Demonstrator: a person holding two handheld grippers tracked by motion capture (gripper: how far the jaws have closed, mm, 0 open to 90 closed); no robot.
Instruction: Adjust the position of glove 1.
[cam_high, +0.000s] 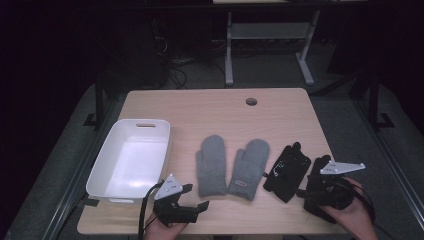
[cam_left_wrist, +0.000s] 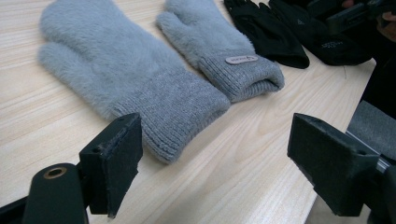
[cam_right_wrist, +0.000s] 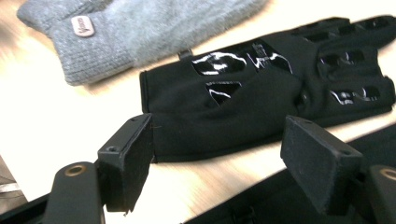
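While both grippers sit at the near edge of the worktop (cam_high: 280, 107), nothing is yet held; this reads as the approach step before a first pick.

Largest item: white plastic bin (cam_high: 107, 165), empty, at the left side, a handle slot in its far wall. Judged the likely place for the gloves to go, though that is inference only.

Next: pair of grey fleece mittens, flat, side by side at mid-worktop, cuffs toward the person. Left mitten (cam_high: 211, 165) plain; right mitten (cam_high: 248, 169) carries a small oval label on its ribbed cuff. Fuzzy nap on the body, knit rib at the cuff.

Next: pair of black gloves to the right. Left black glove (cam_high: 286, 172) lies flat with glossy grip patches on palm and digits. The second black glove (cam_high: 317, 167) lies partly under the right gripper.

Left gripper (cam_high: 192, 207): fingers (cam_left_wrist: 116, 163) apart, empty, aimed at the plain mitten's cuff, just short of it.
Right gripper (cam_high: 312, 192): fingers (cam_right_wrist: 126, 163) apart, empty, framing the cuff end of the patched black glove.

Next move, as judged: advance, lower one finger to the worktop beside a cuff, close on it. Cloth is limp and should sag when lifted.
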